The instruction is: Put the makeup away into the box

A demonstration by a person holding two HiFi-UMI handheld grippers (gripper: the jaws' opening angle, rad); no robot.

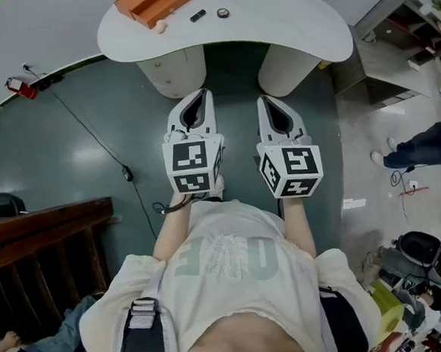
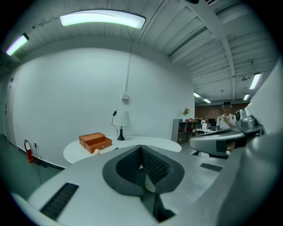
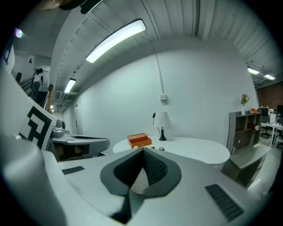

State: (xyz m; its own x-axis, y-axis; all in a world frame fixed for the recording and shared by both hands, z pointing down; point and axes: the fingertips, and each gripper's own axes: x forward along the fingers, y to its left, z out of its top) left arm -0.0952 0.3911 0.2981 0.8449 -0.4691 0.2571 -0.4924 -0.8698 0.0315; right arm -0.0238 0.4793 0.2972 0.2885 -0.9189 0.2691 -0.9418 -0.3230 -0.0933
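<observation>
An orange box [image 1: 152, 4] with its drawer open stands on the white rounded table [image 1: 292, 21] far ahead of me. Beside it lie a beige round piece [image 1: 162, 26], a short black stick [image 1: 197, 15] and a small round compact [image 1: 223, 12]. My left gripper [image 1: 200, 95] and right gripper [image 1: 265, 101] hang side by side in front of my chest, short of the table, both shut and holding nothing. From the left gripper view the box [image 2: 95, 141] shows beyond the closed tips [image 2: 140, 146]. The right gripper view shows the box [image 3: 139, 140] and compact [image 3: 162, 149] past its closed tips [image 3: 143, 150].
A lamp [image 3: 162, 125] stands at the table's back. A red fire extinguisher [image 1: 20, 88] and a cable [image 1: 87, 129] are on the floor at left, and dark wooden furniture [image 1: 43, 238] nearer. A grey shelf unit [image 1: 399, 36] and a standing person [image 1: 423, 144] are at right.
</observation>
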